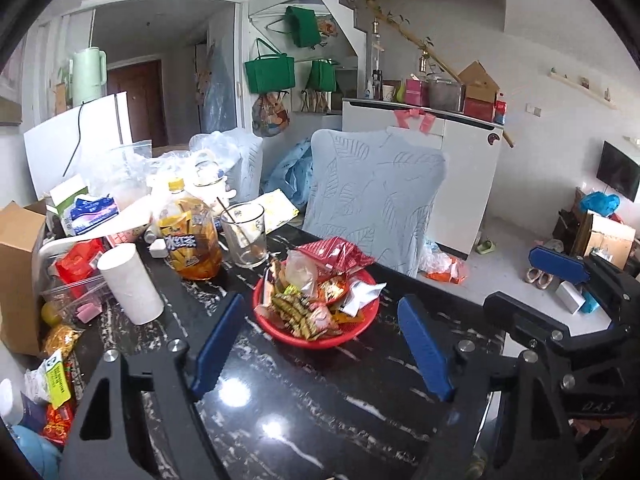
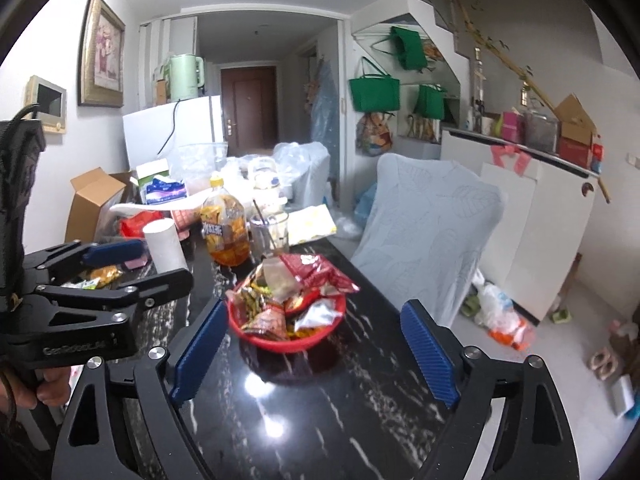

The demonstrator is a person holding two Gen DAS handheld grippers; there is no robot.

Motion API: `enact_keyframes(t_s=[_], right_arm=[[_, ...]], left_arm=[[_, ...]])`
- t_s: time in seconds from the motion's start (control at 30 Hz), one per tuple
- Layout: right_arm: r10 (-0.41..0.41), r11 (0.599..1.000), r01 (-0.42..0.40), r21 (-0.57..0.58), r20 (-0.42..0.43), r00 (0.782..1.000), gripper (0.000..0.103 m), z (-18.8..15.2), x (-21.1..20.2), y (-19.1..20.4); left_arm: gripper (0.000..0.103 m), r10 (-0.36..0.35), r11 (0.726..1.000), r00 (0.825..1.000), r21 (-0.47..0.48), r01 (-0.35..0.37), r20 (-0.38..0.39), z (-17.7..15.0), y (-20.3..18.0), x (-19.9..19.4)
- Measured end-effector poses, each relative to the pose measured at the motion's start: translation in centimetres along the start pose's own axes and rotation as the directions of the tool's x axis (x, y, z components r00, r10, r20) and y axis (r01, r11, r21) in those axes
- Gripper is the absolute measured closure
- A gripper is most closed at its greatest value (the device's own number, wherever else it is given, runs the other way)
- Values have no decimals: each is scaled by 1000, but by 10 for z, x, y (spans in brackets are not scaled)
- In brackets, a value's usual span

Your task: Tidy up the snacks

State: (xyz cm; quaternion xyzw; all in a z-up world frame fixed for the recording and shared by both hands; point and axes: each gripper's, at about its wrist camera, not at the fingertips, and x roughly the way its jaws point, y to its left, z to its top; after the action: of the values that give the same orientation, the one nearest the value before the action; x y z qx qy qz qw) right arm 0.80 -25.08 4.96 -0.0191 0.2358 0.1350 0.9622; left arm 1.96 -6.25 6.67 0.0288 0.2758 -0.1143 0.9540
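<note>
Both grippers are hovering over the black table [image 1: 320,408], jaws gaping wide with nothing between them: left gripper [image 1: 324,344], right gripper [image 2: 316,348]. Beyond the blue pads, a red basket [image 1: 320,338] is sitting on the table, heaped with snack packets [image 1: 316,288]. Behind it are standing a tea bottle [image 1: 190,236], a glass [image 1: 244,236] and a paper roll [image 1: 130,284].

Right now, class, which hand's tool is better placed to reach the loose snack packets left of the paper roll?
Left, probably. The left tool sits open beside the yellow packet near the paper roll; the right tool faces the red basket.
</note>
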Motion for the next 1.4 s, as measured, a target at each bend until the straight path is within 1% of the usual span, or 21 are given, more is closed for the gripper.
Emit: enact_keyframes(t_s=[0.23, 0.43, 0.6, 0.87, 1.0, 1.17, 1.4], right_arm=[[-16, 999, 17, 30, -27, 1000, 14, -19, -12, 9], [-34, 998, 37, 42, -58, 998, 14, -32, -15, 17], [-40, 998, 44, 55, -60, 997, 14, -38, -19, 22], [-59, 996, 64, 69, -63, 996, 14, -39, -25, 26], [-73, 995, 77, 70, -62, 995, 14, -40, -29, 28], [-98, 993, 103, 62, -80, 992, 14, -40, -30, 28], [-108, 991, 114, 65, -80, 991, 14, -39, -33, 28]], left_arm=[[24, -6, 1000, 1000, 14, 6, -11, -20, 7, -12], [24, -28, 1000, 999, 6, 28, -25, -30, 14, -12], [24, -31, 999, 1000, 19, 31, -4, -31, 14, -19], [24, -40, 999, 999, 2, 40, 19, -29, 20, -29], [24, -52, 999, 999, 6, 52, 1, -30, 19, -25], [24, -73, 997, 997, -9, 73, -24, -32, 19, -20], [24, -71, 997, 997, -4, 71, -9, -31, 18, -25]])
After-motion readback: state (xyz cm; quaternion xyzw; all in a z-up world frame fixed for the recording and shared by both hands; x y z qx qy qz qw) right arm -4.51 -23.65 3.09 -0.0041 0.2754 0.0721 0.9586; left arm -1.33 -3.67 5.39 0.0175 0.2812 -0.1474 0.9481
